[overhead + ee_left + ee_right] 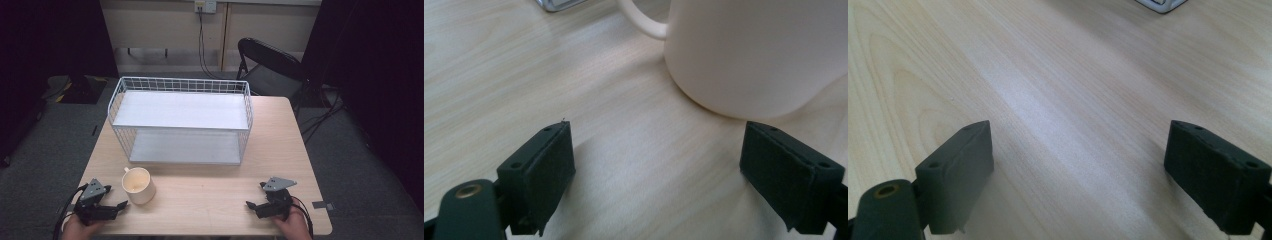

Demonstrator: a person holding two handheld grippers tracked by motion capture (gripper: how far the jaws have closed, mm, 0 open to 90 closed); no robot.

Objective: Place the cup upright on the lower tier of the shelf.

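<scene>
Plainly, the left gripper (pixel 659 165) has its 2 jaws spread wide in the left gripper view, with bare wood between the pads and nothing pinched. Just past them, in the upper right of that frame, stands the mug (pixel 756 50) — upright on the table (pixel 499 75), its handle (pixel 641 22) curving off toward the top centre, its base close ahead of the right-hand pad but not touching it.

The right gripper (pixel 1080 172) has its jaws equally wide apart in the right gripper view, over plain tabletop; a white corner of the rack (pixel 1160 4) shows at the top edge, well beyond them.

From the high view, the left gripper (pixel 117 206) sits at the lower left of the frame in a hand (pixel 80 227), with the mug (pixel 138 185) just to its upper right. The right gripper (pixel 252 205) sits at the lower right, well apart from the mug. A white wire rack (pixel 181 120) with 2 shelves fills the middle of the table (pixel 210 195), behind the mug, and a black folding chair (pixel 270 65) stands beyond the far edge — upper right of centre.
</scene>
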